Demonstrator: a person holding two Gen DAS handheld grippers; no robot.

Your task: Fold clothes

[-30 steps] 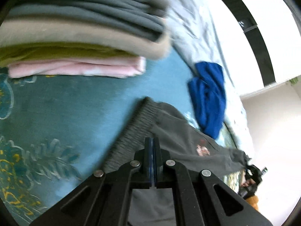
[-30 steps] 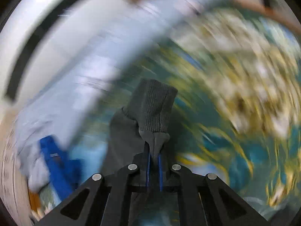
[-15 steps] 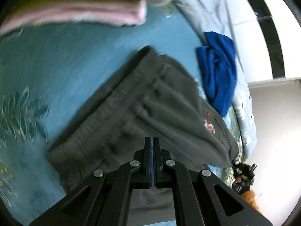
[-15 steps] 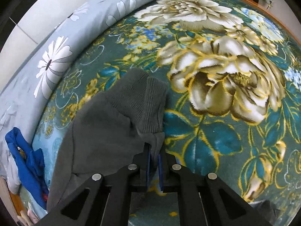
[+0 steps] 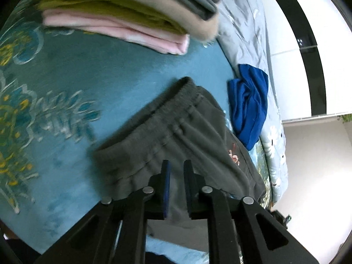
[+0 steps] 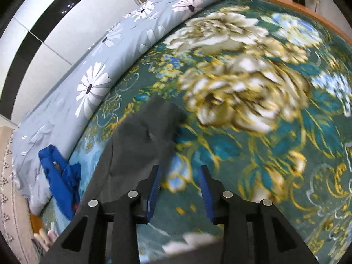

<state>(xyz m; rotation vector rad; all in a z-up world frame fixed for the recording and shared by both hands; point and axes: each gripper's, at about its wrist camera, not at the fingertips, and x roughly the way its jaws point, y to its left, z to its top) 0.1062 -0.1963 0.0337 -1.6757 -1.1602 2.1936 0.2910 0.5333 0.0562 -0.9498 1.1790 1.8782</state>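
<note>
I'm working over a bed covered by a teal floral blanket (image 6: 253,92), with a pale blue daisy-print quilt (image 6: 92,92) bunched along its far edge and white wardrobe panels with black bands behind it. The grey trousers (image 5: 176,136) lie flat on the blanket in front of me; in the left wrist view their gathered elastic waistband points toward the open teal area, and a small pink embroidered mark (image 5: 233,156) shows on the cloth nearer the quilt. In the right wrist view the other end of the same grey trousers (image 6: 140,140) lies spread over the gold and white flowers.

My left hand-held gripper (image 5: 176,171) hovers just over the trousers with a narrow gap between its blue-padded fingers, and nothing is held in that gap. My right hand-held gripper (image 6: 180,180) is spread wide, its fingers well apart and bare; it sits beside the right edge of the grey cloth, over the blanket, with nothing in its grasp.

A crumpled blue garment (image 5: 248,105) lies near the trousers, at the seam where blanket meets quilt. Farther back on the bed sits a stack of folded clothes (image 5: 132,15): pink at the bottom, then olive, beige and grey on top.
</note>
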